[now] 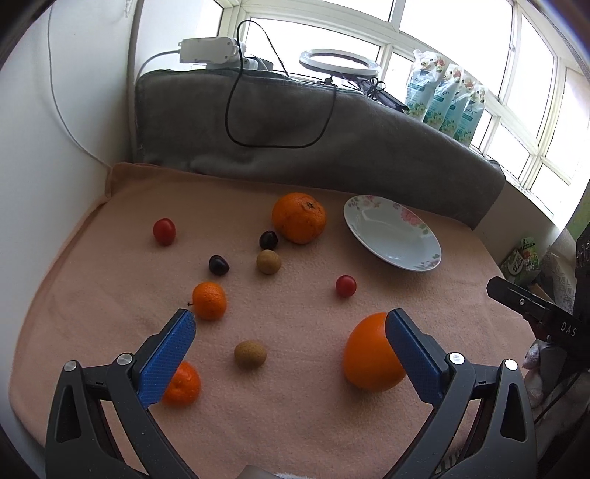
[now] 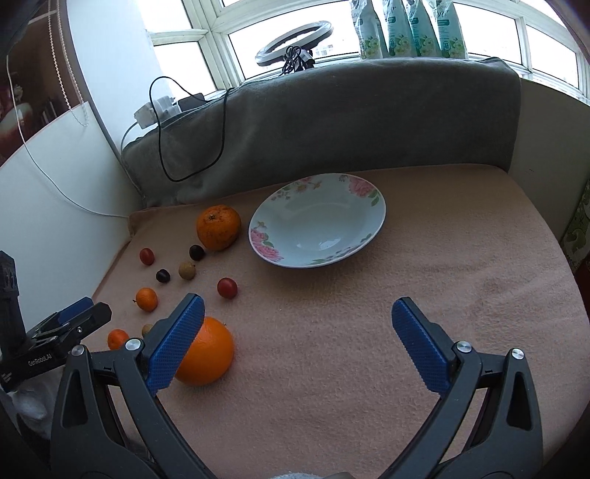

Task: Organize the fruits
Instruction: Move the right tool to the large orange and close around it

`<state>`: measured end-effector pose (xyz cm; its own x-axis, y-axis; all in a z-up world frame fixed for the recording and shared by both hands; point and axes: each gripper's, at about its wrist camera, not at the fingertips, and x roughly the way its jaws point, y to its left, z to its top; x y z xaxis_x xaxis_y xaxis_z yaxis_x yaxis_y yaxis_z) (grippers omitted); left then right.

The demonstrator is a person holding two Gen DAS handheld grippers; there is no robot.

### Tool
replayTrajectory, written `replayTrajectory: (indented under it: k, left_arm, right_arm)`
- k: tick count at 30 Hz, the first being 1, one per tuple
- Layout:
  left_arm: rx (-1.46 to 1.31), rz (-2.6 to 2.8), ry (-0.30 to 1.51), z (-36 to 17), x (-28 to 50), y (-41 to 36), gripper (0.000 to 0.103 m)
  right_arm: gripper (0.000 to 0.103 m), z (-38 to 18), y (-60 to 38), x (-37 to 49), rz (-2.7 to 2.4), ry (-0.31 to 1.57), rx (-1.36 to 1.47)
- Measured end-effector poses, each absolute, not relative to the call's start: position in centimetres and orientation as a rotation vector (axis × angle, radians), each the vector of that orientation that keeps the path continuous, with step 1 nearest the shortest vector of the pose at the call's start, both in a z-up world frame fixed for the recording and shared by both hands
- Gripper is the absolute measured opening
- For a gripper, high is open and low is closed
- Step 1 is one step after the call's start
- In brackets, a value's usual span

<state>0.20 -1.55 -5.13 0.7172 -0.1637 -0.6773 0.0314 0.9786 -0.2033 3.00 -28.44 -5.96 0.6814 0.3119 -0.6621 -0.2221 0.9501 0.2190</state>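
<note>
- Floral plate [image 2: 317, 221] is sitting empty at the back of the peach cloth.
- Large orange [image 2: 208, 355] is lying nearest.
- Rough mandarin [image 2: 218, 227], cherry tomatoes [image 2: 226, 287], dark cherries [image 2: 197, 252] and longans [image 2: 187, 270] are lying scattered left of the plate.

In the left wrist view the black body of the right claw [image 1: 531, 309] carries white letters "DAS" — the rest is cut off. In the right wrist view the left claw [image 2: 79, 317] reads "GenRobot.AI" along its side. The pouches [image 2: 409, 27] on the windowsill show print too small to read.
</note>
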Motion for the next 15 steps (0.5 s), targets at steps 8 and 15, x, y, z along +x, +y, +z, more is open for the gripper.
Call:
replayTrajectory:
  k: [8,15]
  left_arm:
    - [-0.221,-0.224,0.838,-7.0,0.1,-2.8,0.1]
    - [-0.252,-0.308,0.885,-8.4,0.1,-3.6,0.087]
  right_arm:
    - [0.103,-8.6,-26.6,4.2,0.425,0.883,0.16]
    - [0.096,-10.5,-25.2,4.6,0.511,0.964,0.174]
